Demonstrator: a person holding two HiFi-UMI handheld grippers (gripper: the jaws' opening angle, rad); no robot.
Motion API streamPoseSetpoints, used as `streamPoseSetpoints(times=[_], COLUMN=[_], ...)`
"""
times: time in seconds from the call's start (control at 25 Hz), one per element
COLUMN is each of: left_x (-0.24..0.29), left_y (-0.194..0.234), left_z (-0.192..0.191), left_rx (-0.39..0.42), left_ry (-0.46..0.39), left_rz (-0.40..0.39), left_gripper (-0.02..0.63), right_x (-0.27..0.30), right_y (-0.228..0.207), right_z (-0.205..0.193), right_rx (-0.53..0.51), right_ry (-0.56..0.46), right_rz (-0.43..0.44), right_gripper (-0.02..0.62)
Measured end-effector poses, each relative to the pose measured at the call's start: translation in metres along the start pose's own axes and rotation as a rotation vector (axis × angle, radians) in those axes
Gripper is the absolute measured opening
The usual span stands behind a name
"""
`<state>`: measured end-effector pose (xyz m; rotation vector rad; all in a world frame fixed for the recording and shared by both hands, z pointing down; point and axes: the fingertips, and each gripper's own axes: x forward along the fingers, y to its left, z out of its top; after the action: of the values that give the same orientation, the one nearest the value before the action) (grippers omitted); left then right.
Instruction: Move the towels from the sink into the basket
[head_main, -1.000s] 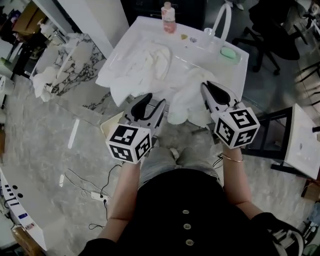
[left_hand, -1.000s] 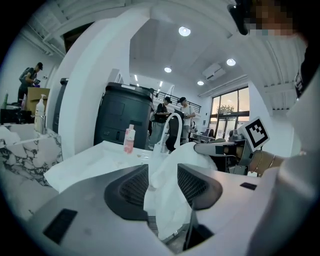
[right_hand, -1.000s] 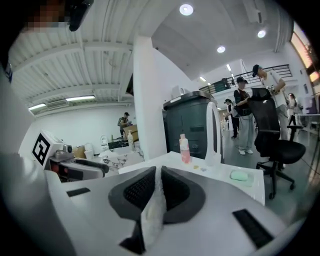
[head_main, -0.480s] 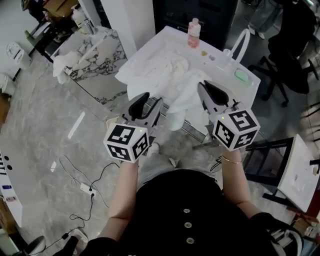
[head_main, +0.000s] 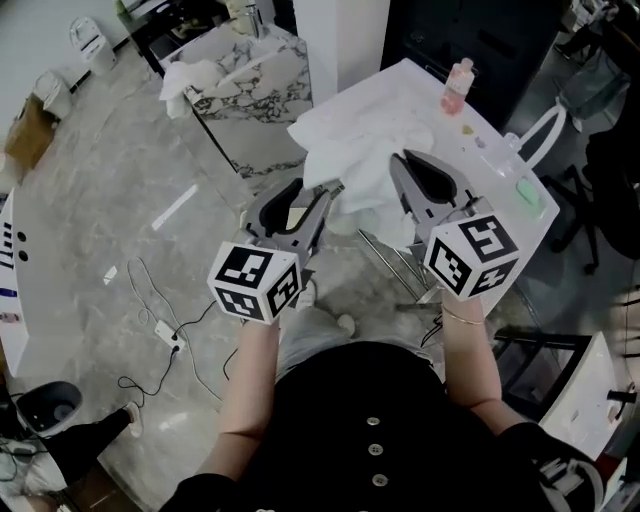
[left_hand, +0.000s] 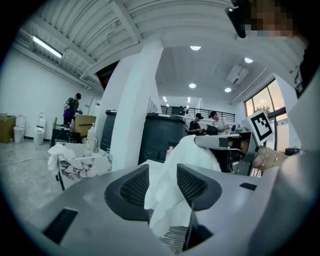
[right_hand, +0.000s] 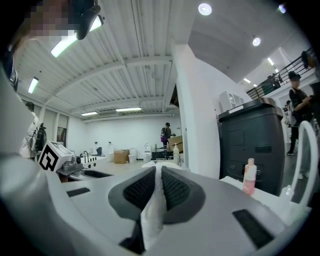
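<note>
"Where's the white terry towel now?"

"Slung between both tools, over the front edge of the white rectangular sink. The right gripper is pinched tight on a thin edge. The left gripper bites a fat fold, jaws wide. I'd guess that side slips and the towel hits the floor."

A white sink surface stands on a grey marbled floor. A pink bottle stands near its back edge, with 2 small bits just in front of the bottle, too small to tell. A green soap lies further along from the bottle. Left of the bottle, white towels lie crumpled on the surface. Well left of the bottle, a marble-patterned surface bears a white cloth. Far below-left of the bottle, a white plug block lies on the floor.
</note>
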<state>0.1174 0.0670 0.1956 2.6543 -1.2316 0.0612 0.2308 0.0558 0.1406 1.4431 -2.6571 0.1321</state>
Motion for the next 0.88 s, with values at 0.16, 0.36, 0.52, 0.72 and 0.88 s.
streamPoseSetpoints(times=[0.16,0.36,0.52,0.72,0.88], left_x=[-0.016,-0.038,-0.052,-0.067,-0.071], left_y=[0.031,0.076,0.115,0.17,0.21], left_z=[-0.003,-0.005,-0.007,-0.016,-0.025], left_rx=[-0.01,-0.044,-0.069,-0.107,-0.143], left_ry=[-0.005,-0.005,0.0,0.019,0.036], left_rz=[0.055,0.144,0.193,0.254,0.272], left_gripper=[0.175,0.173,0.173,0.173,0.173], right_x=[0.031,0.075,0.114,0.164,0.202], right_y=[0.024,0.06,0.084,0.111,0.13], right_z=[-0.002,-0.004,-0.007,-0.015,-0.028], right_rx=[-0.003,-0.007,0.001,0.022,0.028], right_ry=[0.004,0.032,0.058,0.096,0.143], right_rz=[0.062,0.159,0.214,0.269,0.294], right_gripper=[0.04,0.04,0.04,0.04,0.04])
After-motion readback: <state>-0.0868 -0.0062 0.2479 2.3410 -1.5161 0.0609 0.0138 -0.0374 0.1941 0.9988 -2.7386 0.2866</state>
